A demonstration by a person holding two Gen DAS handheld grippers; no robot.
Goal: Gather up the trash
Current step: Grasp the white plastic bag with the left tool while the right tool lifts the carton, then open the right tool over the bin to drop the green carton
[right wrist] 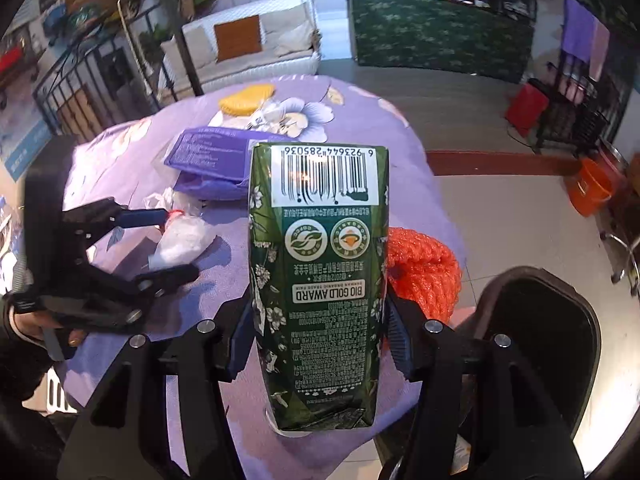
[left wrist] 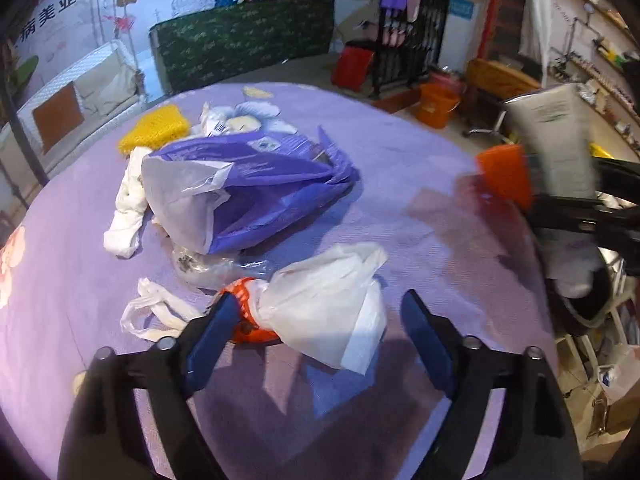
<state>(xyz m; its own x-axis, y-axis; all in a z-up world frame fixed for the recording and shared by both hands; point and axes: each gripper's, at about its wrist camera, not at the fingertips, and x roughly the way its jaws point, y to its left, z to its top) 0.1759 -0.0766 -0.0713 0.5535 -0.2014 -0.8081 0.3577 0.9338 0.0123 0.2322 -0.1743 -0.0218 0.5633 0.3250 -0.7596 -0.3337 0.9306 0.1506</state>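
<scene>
My right gripper (right wrist: 318, 332) is shut on a green drink carton (right wrist: 318, 280) and holds it above the table's right edge; the carton also shows in the left wrist view (left wrist: 556, 140). A black trash bin (right wrist: 540, 344) stands open on the floor below right. My left gripper (left wrist: 316, 328) is open, its jaws either side of a white plastic bag (left wrist: 328, 300) tied with an orange band (left wrist: 244, 312). It also shows in the right wrist view (right wrist: 168, 240). A purple bag (left wrist: 256, 184) and more white plastic (left wrist: 128, 204) lie beyond.
The round table has a purple floral cloth (left wrist: 420, 160). A yellow mesh piece (left wrist: 156, 128) lies at the far side, an orange mesh piece (right wrist: 424, 268) at the right edge. Orange buckets (left wrist: 436, 104), a metal rack and a sofa stand around.
</scene>
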